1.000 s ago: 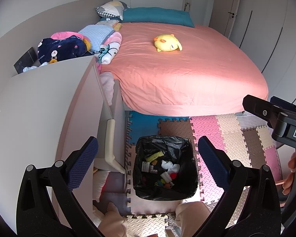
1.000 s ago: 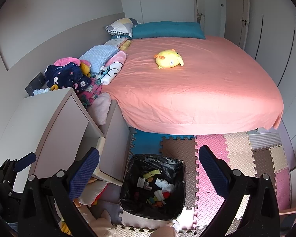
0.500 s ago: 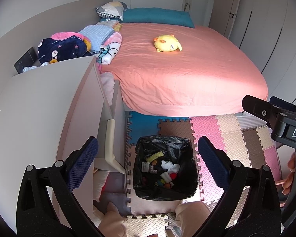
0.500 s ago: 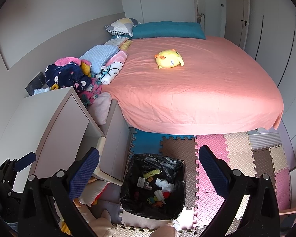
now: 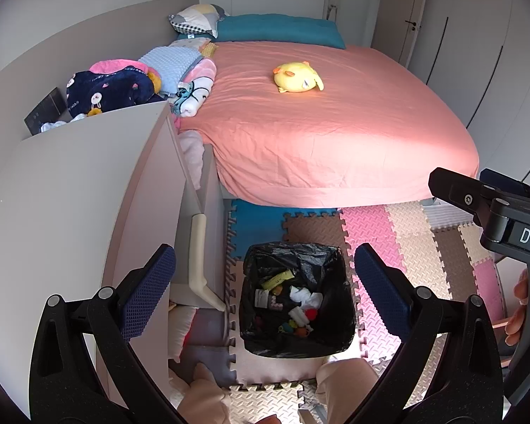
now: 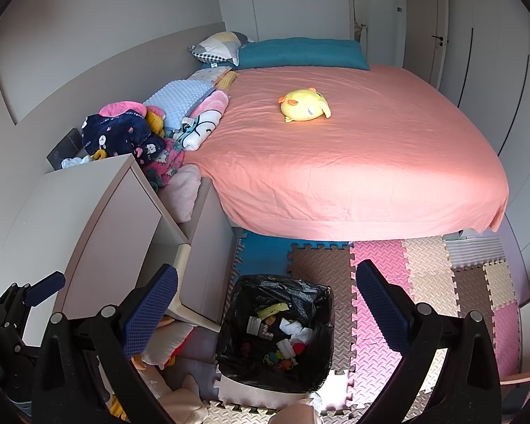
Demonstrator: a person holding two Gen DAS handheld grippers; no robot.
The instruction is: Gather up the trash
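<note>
Left wrist view: the left gripper [image 5: 265,279] hangs spread and empty above the bin [image 5: 295,298], which stands on the foam floor mat [image 5: 378,226] at the foot of the bed [image 5: 335,134], just beside the corner of the white cabinet [image 5: 70,190]. The trash [image 5: 293,300] lies loose in the black liner; it looks light, soft and crumpled, so I judge a pinch on a raised fold would serve best. The right gripper's body juts in at the right edge.

Right wrist view: the right gripper [image 6: 266,300] is likewise spread, holding nothing. This view alone shows toys [image 6: 159,346] under the cabinet and the pile of soft clothes [image 6: 130,137] more fully.
</note>
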